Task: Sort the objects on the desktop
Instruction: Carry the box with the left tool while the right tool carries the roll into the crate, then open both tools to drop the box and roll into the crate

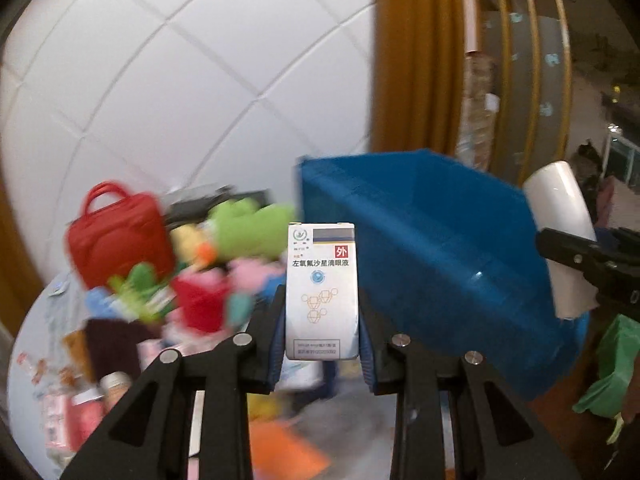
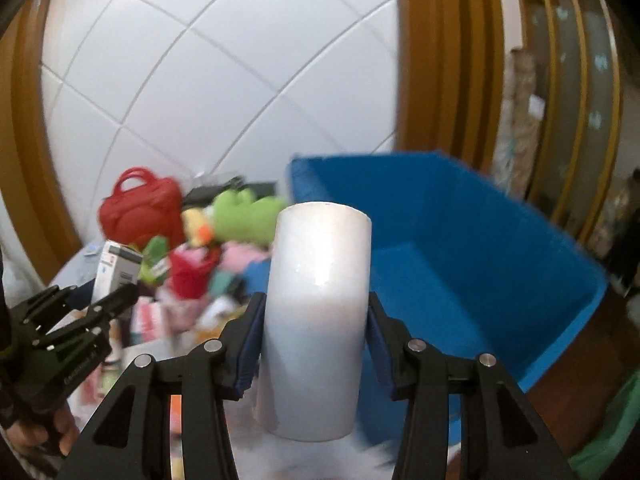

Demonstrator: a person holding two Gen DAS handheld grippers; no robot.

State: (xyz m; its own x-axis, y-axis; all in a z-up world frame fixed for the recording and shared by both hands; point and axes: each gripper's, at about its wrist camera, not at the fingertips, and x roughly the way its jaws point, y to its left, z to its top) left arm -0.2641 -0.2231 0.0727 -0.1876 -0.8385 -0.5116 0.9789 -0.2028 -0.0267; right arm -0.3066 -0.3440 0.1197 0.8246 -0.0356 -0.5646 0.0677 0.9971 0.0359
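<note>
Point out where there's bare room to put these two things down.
The blue bin is bare inside, its floor clear between the walls. Left of it the table is crowded: red bag, green plush and small packets. Box and white roll fit the bin.

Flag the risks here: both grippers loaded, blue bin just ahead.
1. The right gripper clamps the smooth white roll only around its lower half; it might tip or slip out.
2. The left gripper holds the small medicine box by its narrow lower sides, so it could twist loose.
3. Both grippers sit close together near the blue bin; they could collide at release.
</note>
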